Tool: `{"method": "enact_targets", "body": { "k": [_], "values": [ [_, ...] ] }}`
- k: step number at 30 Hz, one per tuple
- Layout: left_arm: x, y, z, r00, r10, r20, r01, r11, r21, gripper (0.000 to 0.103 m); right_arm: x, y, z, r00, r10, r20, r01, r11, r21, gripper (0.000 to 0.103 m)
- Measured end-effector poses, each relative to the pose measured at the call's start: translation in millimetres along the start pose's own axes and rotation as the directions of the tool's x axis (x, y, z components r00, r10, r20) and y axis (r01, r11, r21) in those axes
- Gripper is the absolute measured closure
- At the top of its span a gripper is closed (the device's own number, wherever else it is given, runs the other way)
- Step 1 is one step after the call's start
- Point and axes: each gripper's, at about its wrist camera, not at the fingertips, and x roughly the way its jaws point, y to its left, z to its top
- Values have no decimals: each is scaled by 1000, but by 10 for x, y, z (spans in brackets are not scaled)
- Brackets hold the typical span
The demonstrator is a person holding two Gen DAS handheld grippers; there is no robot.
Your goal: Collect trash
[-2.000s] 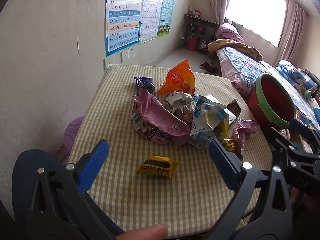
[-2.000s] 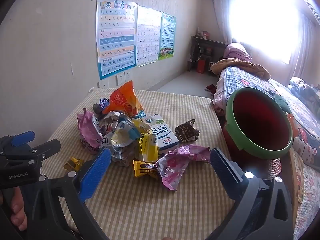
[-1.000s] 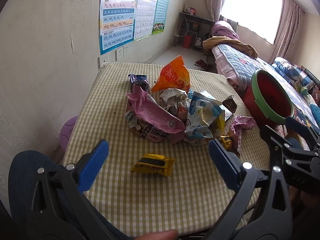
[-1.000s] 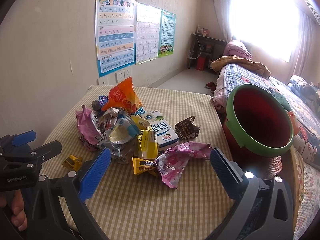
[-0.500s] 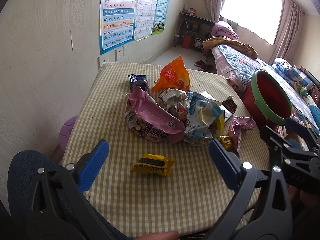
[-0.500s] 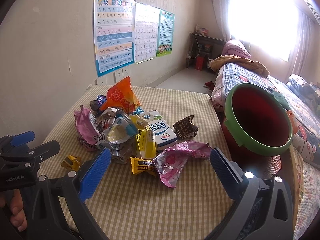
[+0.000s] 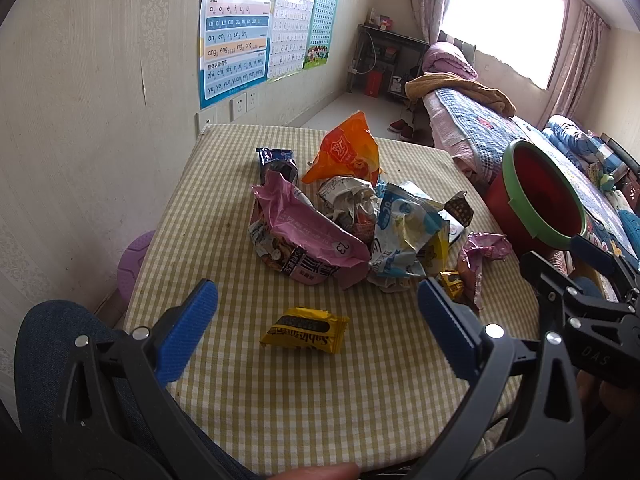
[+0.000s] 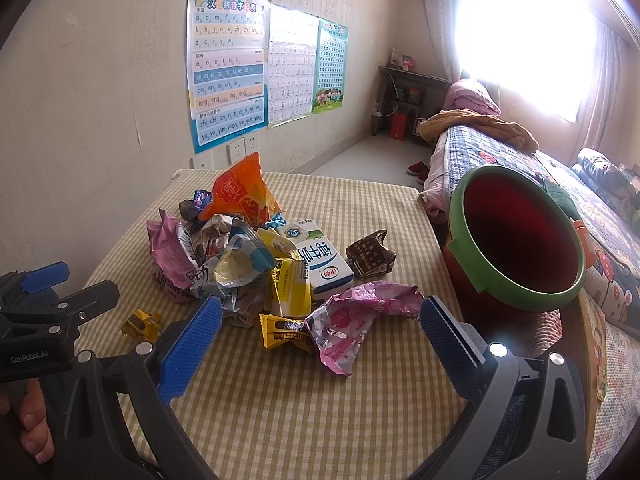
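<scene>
Daylight floods from the window point(image 8: 532, 36), blown out to white glare; fisheye bends edges, corners dark, focus sharp.

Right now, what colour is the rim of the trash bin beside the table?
Green, around a red inside. The trash bin shows best in the right wrist view.

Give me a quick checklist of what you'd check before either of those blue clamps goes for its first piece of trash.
1. Left gripper open and empty: ok.
2. Right gripper open and empty: ok.
3. Yellow wrapper lies alone, clear of the pile, between the left gripper's fingers in its view: ok.
4. Pink foil wrapper at the pile's near edge, in front of the right gripper: ok.
5. Red bin with green rim open, mouth unobstructed: ok.
6. Bin empty to the bottom: cannot tell, inside is dark.
</scene>
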Motion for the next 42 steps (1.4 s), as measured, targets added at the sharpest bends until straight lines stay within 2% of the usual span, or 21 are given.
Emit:
{"method": "enact_targets", "body": {
  "k": [37,42],
  "values": [
    [3,-10,-6,1000,-3,-4,3,1000,0,5,14,-15,-19,1000,0,-3,0,1000,4,7],
    [8,-2,-15,1000,-3,-13,3,1000,-8,5,46,-107,-29,1000,-3,-16,4,999,38,7]
  ]
}}
